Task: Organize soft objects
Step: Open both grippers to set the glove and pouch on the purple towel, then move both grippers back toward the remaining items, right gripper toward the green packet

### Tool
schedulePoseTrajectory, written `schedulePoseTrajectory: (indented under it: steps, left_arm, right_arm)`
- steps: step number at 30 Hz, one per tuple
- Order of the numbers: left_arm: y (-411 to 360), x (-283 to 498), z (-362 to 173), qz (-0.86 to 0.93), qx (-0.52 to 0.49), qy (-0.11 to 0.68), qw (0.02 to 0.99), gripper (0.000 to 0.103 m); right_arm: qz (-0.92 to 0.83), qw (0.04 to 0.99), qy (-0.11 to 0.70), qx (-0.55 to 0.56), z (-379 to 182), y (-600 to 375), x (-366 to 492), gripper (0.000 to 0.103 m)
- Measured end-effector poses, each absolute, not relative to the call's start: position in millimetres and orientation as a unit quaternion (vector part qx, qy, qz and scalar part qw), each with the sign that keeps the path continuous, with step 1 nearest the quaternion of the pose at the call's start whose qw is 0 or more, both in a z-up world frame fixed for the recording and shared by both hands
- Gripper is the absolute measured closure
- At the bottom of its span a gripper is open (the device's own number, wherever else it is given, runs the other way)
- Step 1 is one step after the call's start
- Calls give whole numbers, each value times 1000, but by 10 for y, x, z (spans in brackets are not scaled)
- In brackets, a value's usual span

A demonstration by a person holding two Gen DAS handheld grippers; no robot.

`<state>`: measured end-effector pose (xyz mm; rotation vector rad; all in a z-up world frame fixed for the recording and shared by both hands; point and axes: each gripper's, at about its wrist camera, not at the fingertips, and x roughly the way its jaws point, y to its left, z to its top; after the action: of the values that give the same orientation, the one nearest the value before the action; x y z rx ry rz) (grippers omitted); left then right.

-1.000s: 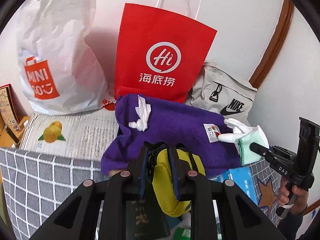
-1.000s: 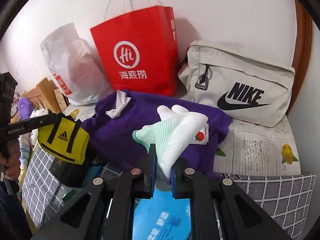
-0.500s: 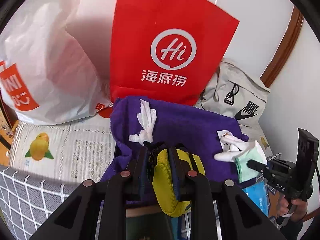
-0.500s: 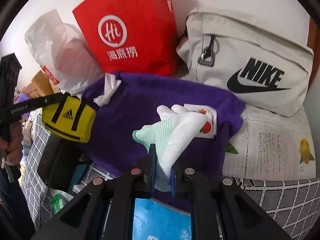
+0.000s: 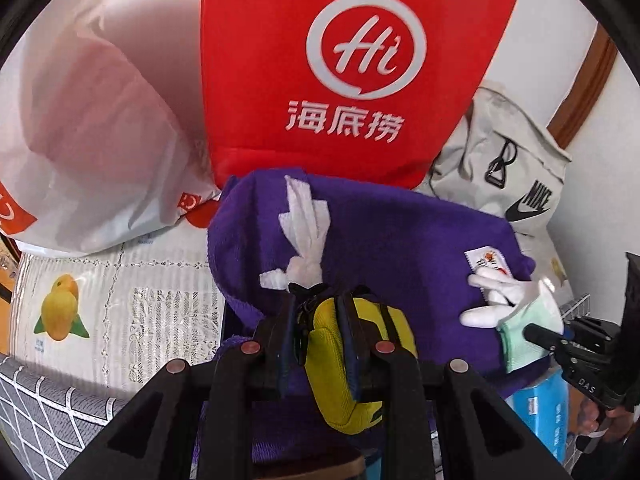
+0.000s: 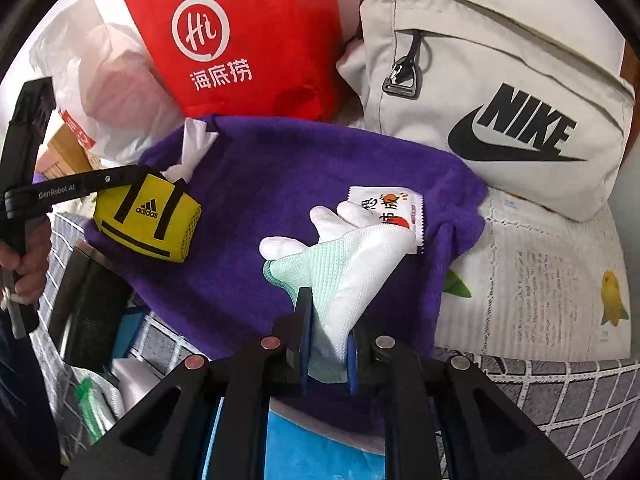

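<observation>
My left gripper [image 5: 320, 316] is shut on a small yellow Adidas pouch [image 5: 352, 364], held over the near left part of a purple towel [image 5: 400, 248]; the pouch also shows in the right wrist view [image 6: 146, 216]. My right gripper [image 6: 328, 320] is shut on a white and mint work glove [image 6: 344, 256], held over the towel [image 6: 260, 200] with its fingertips touching a small white sachet [image 6: 390, 206]. The glove also shows in the left wrist view [image 5: 516, 320]. A white tissue [image 5: 306, 232] lies on the towel's far left.
A red paper bag [image 5: 340, 72], a white plastic bag [image 5: 88, 120] and a grey Nike bag [image 6: 492, 92] stand against the wall behind the towel. A lemon-print cloth [image 5: 100, 304] and a grey grid cloth [image 6: 560, 392] cover the surface. A blue packet [image 6: 320, 448] lies below.
Both grippers have moved forward over the purple towel, carrying the pouch and the glove. The bags at the wall appear larger and closer.
</observation>
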<state>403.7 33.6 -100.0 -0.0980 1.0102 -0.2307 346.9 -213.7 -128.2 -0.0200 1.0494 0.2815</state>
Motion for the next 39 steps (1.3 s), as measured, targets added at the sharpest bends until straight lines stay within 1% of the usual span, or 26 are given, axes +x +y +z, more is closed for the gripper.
schedulePoseTrajectory:
  steps: [3, 4, 5, 7, 13, 14, 15, 16, 17, 18, 29, 39]
  left_arm:
    - [344, 4051, -1031, -110, -46, 485, 866, 82]
    - [349, 4053, -1040, -110, -46, 486, 866, 82]
    - [358, 4054, -1049, -109, -44, 488, 865, 82]
    - [355, 4062, -1074, -103, -39, 491, 864, 82]
    - [329, 4055, -1069, -97, -24, 484, 869, 79]
    - [326, 4057, -1062, -93, -18, 483, 871, 73]
    - [326, 4053, -1048, -87, -14, 480, 873, 64]
    - [327, 4044, -1029, -86, -14, 477, 875, 57]
    - [335, 4026, -997, -87, -17, 471, 878, 46]
    - [354, 4003, -967, -87, -19, 468, 879, 42]
    - [387, 3581, -659, -75, -16, 453, 888, 42]
    - [332, 2845, -463, -65, -9, 444, 893, 42]
  right_arm:
    - [131, 856, 500, -13, -1261, -2137, 3482, 79]
    - [129, 858, 497, -14, -1248, -2139, 3479, 71]
    - [129, 860, 493, -17, -1230, -2137, 3468, 59]
    - [129, 865, 484, -31, -1205, -2112, 3444, 51]
    - [117, 875, 469, -39, -1118, -2123, 3379, 51]
    - [115, 876, 467, -37, -1101, -2138, 3366, 51]
    - [113, 877, 465, -35, -1082, -2153, 3353, 51]
    - [111, 879, 464, -31, -1056, -2169, 3333, 51]
    - [110, 879, 463, -29, -1041, -2177, 3320, 51]
    - [110, 880, 461, -26, -1018, -2188, 3295, 51]
    - [129, 889, 440, -17, -804, -2057, 2913, 51]
    - [152, 890, 430, -14, -719, -1878, 2331, 51]
